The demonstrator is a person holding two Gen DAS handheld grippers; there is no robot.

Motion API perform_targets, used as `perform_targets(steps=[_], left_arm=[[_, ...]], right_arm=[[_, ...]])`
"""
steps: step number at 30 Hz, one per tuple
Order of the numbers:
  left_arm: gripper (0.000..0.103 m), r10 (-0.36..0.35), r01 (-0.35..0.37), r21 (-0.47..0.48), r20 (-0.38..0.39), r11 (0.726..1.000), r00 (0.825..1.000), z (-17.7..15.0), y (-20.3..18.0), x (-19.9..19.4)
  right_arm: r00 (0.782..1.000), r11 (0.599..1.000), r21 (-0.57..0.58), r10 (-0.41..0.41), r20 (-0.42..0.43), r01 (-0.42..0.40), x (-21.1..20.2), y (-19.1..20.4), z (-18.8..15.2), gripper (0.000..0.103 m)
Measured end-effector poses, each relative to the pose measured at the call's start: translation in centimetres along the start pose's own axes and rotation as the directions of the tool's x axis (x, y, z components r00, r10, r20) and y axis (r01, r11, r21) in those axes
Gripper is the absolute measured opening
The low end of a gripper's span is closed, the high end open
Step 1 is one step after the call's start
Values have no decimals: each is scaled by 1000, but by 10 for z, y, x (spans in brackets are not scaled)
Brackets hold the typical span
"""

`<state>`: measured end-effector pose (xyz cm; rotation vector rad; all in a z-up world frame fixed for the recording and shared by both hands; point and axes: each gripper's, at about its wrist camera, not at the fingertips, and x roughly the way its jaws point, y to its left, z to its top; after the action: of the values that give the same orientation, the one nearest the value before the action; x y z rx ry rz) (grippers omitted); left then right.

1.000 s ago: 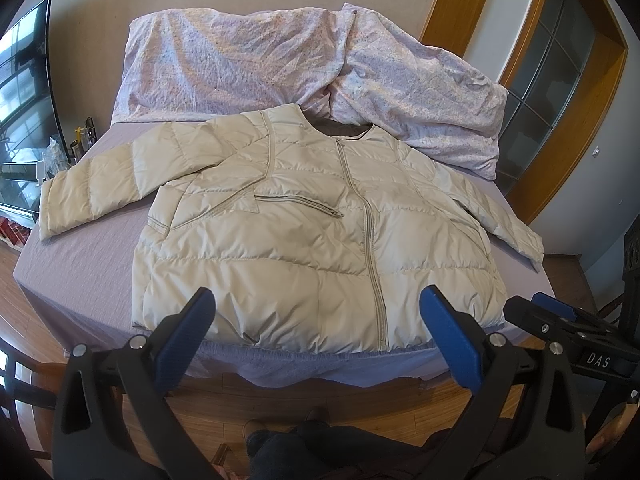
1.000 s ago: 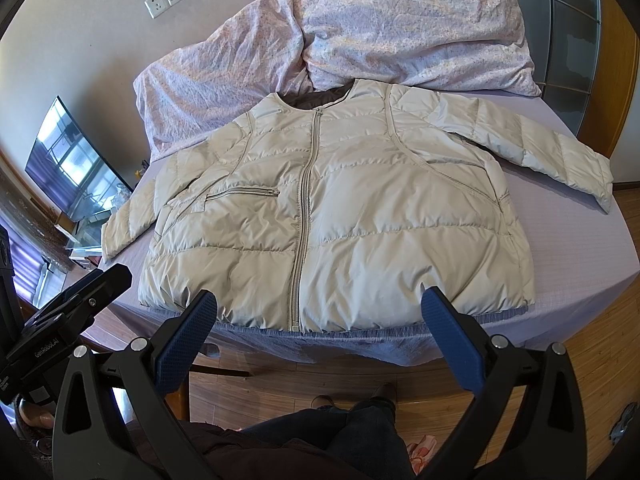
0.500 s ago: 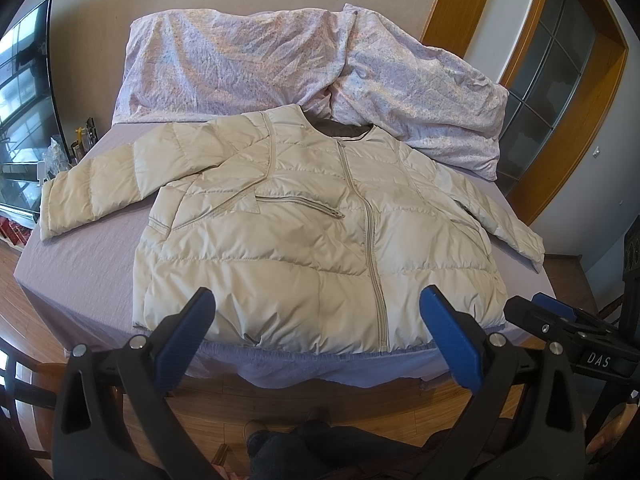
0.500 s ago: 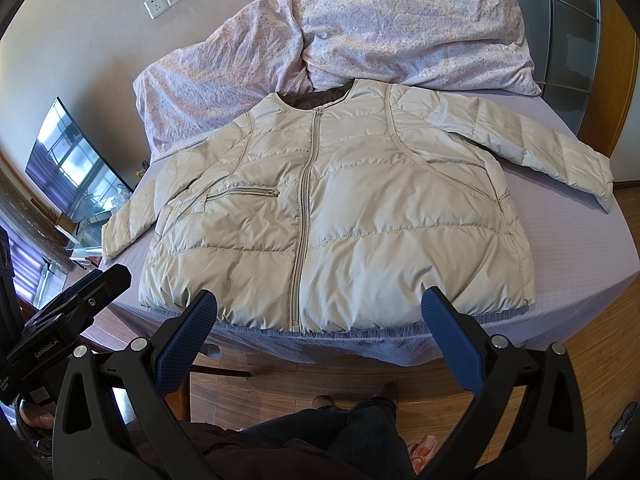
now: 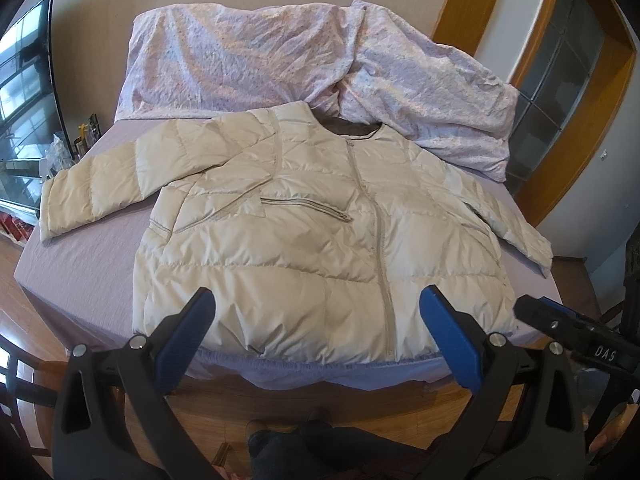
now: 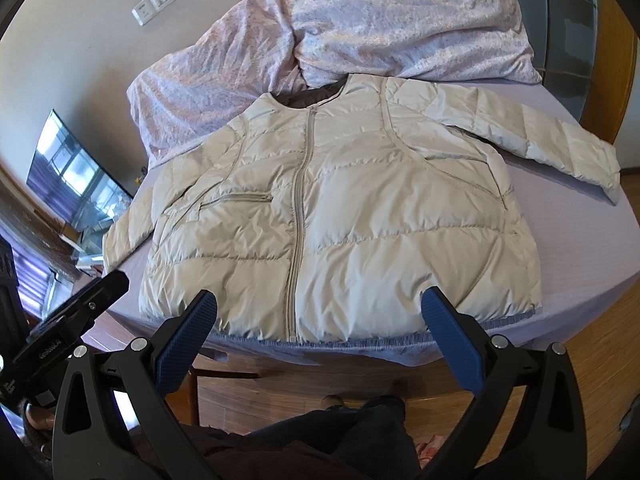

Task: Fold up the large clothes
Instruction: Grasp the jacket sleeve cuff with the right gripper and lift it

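Note:
A beige puffer jacket (image 5: 304,240) lies flat, zipped and face up on a bed with a lilac sheet (image 5: 84,264), both sleeves spread out; it also shows in the right wrist view (image 6: 340,216). Its hem lies at the near bed edge. My left gripper (image 5: 318,308) is open and empty, held above the hem. My right gripper (image 6: 320,310) is open and empty, also just short of the hem. The right gripper's body shows in the left wrist view (image 5: 576,332), and the left gripper's body shows in the right wrist view (image 6: 68,316).
A crumpled floral duvet (image 5: 304,52) is heaped at the head of the bed behind the collar. A TV (image 5: 24,80) and a cluttered stand are on the left. Wooden door frames (image 5: 576,92) are on the right. The person's legs (image 6: 352,432) and wood floor are below.

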<state>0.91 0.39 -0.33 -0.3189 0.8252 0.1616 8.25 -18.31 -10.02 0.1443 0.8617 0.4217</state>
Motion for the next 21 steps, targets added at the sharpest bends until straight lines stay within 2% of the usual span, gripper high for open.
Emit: perform_targets(steps=[5,11,15,21], left_arm=[[101,32,-33,-20,-34,999,999,15,10,25],[101,96,-96,1,-51,995,994,33,10,52],[101,128,-129,-3,-63,992,990,47,11,69],[101,159,-161,-16,-83,987,984,63,7,91]], right_arm=[[1000,995,94,14,27,-17,15,-34,15,102],[998,968,243,-65,5,61,41,-105,48,102],[990,914,386,-138,4,126,50,-173,75,102],[955,767,590,-295,-27,253,56,-294,108,99]])
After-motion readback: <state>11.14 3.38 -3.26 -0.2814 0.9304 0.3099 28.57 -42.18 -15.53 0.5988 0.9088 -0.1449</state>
